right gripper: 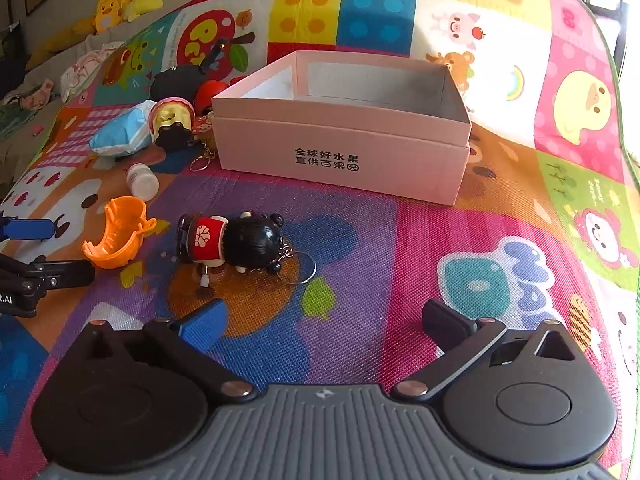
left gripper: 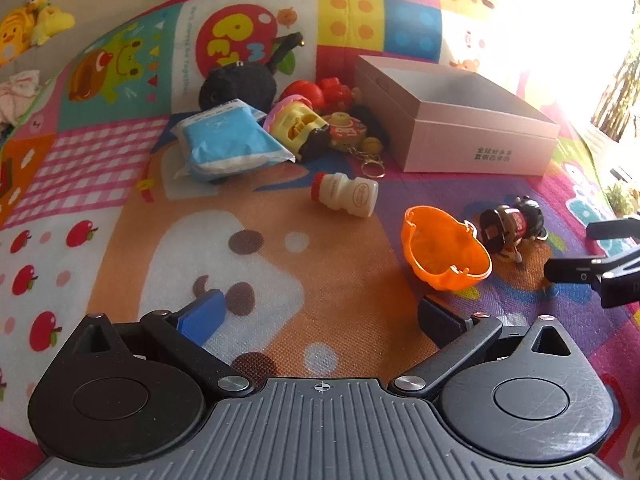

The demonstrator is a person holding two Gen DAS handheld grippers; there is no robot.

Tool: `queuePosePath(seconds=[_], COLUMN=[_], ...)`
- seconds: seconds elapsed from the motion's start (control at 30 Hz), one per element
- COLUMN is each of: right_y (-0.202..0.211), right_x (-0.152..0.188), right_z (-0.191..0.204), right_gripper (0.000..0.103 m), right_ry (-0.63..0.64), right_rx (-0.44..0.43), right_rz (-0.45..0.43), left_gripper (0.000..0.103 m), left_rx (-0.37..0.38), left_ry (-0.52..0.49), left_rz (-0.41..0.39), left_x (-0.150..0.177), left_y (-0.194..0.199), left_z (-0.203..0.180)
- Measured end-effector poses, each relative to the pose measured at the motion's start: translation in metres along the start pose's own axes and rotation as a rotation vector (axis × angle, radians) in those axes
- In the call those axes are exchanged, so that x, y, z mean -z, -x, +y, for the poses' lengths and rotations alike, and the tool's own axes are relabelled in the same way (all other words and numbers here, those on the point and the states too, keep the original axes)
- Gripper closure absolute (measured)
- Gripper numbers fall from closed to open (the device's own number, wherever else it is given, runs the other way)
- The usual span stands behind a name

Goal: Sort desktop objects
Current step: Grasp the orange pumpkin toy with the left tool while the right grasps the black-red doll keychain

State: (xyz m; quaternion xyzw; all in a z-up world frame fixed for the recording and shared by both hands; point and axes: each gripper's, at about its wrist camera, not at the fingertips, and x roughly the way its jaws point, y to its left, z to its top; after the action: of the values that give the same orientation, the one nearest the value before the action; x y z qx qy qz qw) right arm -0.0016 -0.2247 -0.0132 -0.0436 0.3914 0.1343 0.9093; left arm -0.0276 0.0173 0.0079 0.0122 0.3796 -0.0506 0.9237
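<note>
The pink box (right gripper: 344, 152) sits open on the colourful play mat (right gripper: 460, 264), its lid off and nothing visible inside; only bare grey-white walls and floor show. Printed characters mark its near side. Whether a small thing lies hidden behind the near wall cannot be told.

Left of the box lies a heap of toys: a blue packet (left gripper: 232, 146), a yellow toy (left gripper: 298, 126) with a pink rim, a black plush (left gripper: 238, 86), red toys (left gripper: 320, 92) and a keyring (left gripper: 370, 160) trailing toward the box corner. The heap touches the box's left wall. A small white bottle (left gripper: 346, 198) with a red cap lies on its side, apart from the heap, on the orange patch of the mat.

Nearer the grippers, an orange half-shell (left gripper: 446, 254) rests tilted with its hollow up. Just beside it lies a black-headed doll (right gripper: 236, 242) in a red top, on its side, with a wire ring by its head. The doll lies between the shell and the open mat before the box.

The left gripper (left gripper: 320, 320) hovers over the mat with its fingers spread wide and nothing between them; the shell is just ahead of its right finger. The right gripper (right gripper: 324, 322) also has its fingers wide and empty, the doll ahead of its left finger. Each gripper shows at the edge of the other's view.

Yellow plush toys (right gripper: 120, 4) lie well beyond the mat.
</note>
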Motion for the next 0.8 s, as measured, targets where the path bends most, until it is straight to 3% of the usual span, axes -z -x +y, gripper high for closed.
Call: queuePosePath(seconds=[0.07, 0.17, 0.23, 0.33, 0.6, 0.7, 0.8], right_y=[0.0, 0.0, 0.0, 0.0, 0.0, -0.002, -0.004], right_x=[0.002, 0.006, 0.004, 0.005, 0.004, -0.001, -0.012], right_z=[0.001, 0.003, 0.002, 0.002, 0.001, 0.002, 0.01], right_gripper=[0.0, 0.0, 0.0, 0.0, 0.0, 0.0, 0.007], right_ry=[-0.009, -0.008, -0.008, -0.006, -0.013, -0.011, 0.002], right_rx=[0.002, 0.013, 0.011, 0.012, 0.002, -0.023, -0.099], right_rz=[-0.006, -0.028, -0.024, -0.034, -0.041, -0.04, -0.037], left_gripper=[0.0, 0.0, 0.0, 0.0, 0.0, 0.0, 0.0], left_rx=[0.02, 0.203, 0.253, 0.254, 0.343, 0.323, 0.247], left_ry=[0.003, 0.068, 0.048, -0.044, -0.159, -0.178, -0.137], left_rz=[-0.007, -0.043, -0.089, -0.127, -0.092, -0.085, -0.09], left_x=[0.0, -0.005, -0.01, -0.019, -0.02, -0.011, -0.004], left_y=[0.002, 0.01, 0.015, 0.009, -0.009, 0.0, 0.012], left_z=[0.001, 0.008, 0.001, -0.018, -0.044, -0.044, -0.03])
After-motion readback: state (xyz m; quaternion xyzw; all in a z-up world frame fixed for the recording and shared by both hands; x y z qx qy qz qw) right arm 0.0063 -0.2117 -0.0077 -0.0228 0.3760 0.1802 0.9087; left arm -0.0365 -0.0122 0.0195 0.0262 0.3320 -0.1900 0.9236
